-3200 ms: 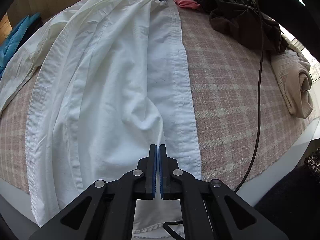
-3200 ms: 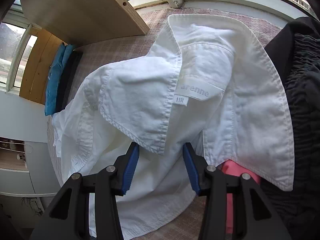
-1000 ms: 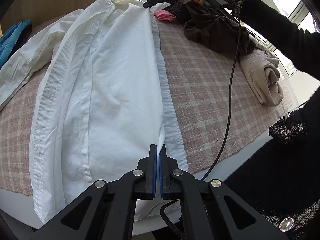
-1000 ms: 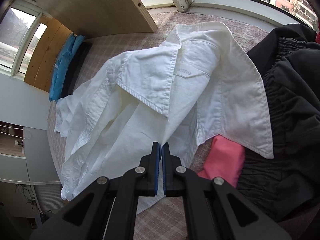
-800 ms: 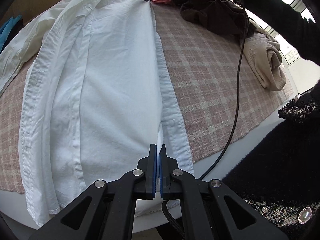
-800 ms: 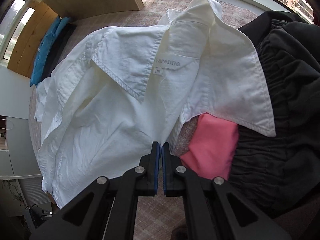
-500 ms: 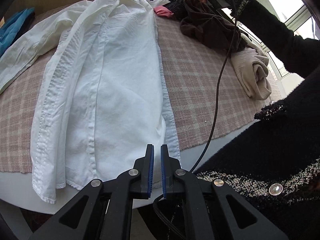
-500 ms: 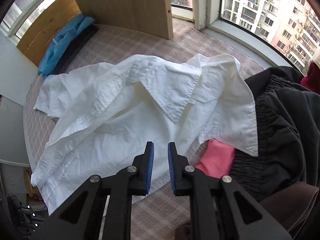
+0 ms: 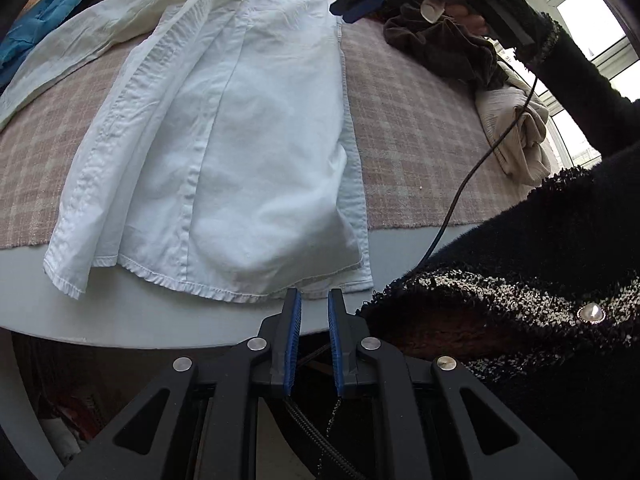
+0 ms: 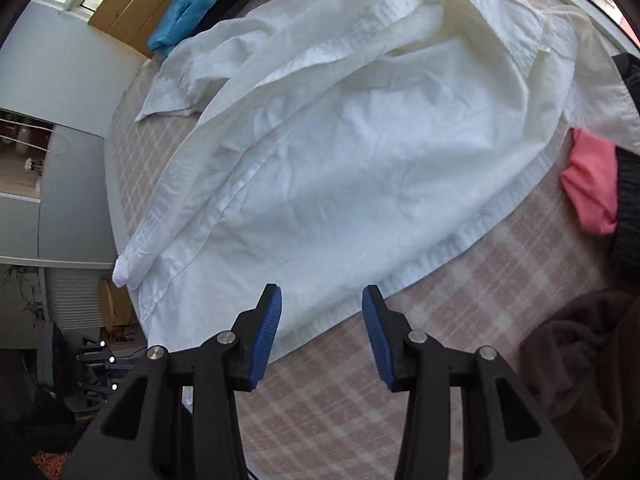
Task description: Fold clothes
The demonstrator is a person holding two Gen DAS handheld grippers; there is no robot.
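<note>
Both claws hang released, gripping nothing. The left gripper (image 9: 312, 300) sits low in its frame, jaws slightly parted just below the hem of the white shirt (image 9: 240, 128), which lies lengthwise up the plaid cloth (image 9: 408, 128). The right gripper (image 10: 322, 300), jaws wide, hovers above the shirt's edge. I'd say the next fold wants pinches on matching edges, lifted evenly. The person's dark sleeve (image 9: 572, 80) reaches across upper right.

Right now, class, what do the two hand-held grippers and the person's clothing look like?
Each hand-held gripper, left and right, is black plastic with silver screws and ribbed blue finger pads. A black cable trails across. The person wears a fuzzy black sleeve.
</note>
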